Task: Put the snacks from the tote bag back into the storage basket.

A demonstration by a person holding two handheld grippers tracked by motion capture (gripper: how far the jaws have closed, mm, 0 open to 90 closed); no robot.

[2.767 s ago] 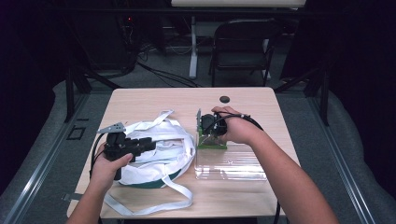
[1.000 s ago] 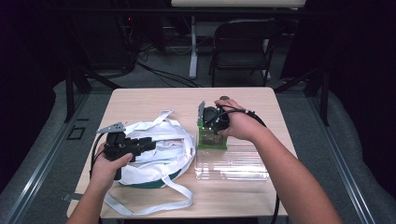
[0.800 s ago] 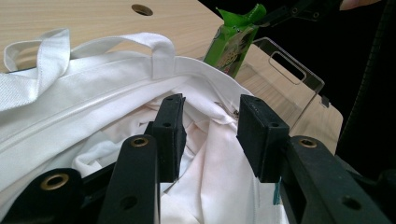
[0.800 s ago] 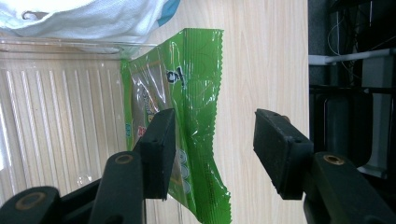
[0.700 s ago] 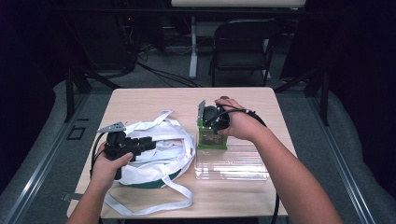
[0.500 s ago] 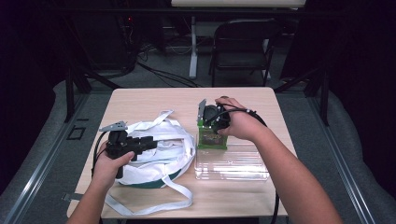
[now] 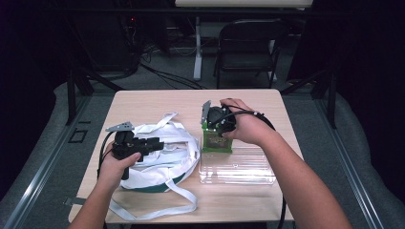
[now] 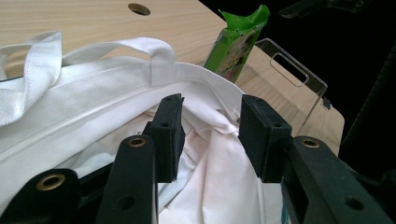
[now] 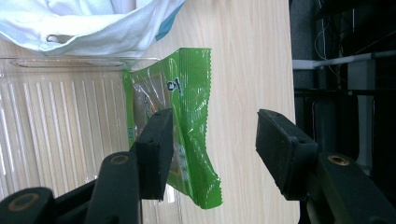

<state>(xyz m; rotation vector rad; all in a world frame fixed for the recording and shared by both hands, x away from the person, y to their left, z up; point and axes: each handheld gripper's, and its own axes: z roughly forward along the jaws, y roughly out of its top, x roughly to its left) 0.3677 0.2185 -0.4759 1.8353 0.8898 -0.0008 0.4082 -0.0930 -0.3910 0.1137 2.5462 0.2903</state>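
Observation:
A white tote bag (image 7: pixel 162 160) with long straps lies on the left half of the wooden table (image 7: pixel 153 102). My left gripper (image 7: pixel 158 143) hovers over it, open. In the left gripper view the open gripper (image 8: pixel 212 128) points into the bag's mouth (image 8: pixel 93 102), nothing pinched. A green snack packet (image 7: pixel 216 142) stands at the far left end of a clear plastic tray (image 7: pixel 239 167). My right gripper (image 7: pixel 216 126) is just above the packet. In the right gripper view the gripper (image 9: pixel 212 154) is open, and the packet (image 9: pixel 187 88) lies against its left jaw.
The clear tray (image 8: pixel 289 70) has a handle slot and sits right of the bag. A round hole (image 8: pixel 139 8) is in the tabletop at the far side. A bag strap (image 7: pixel 157 210) trails toward the table's near edge. A folding chair (image 7: pixel 248 43) stands beyond the table.
The right hand has shifted slightly toward the far side above the packet. The left gripper has nudged a little to the right over the bag.

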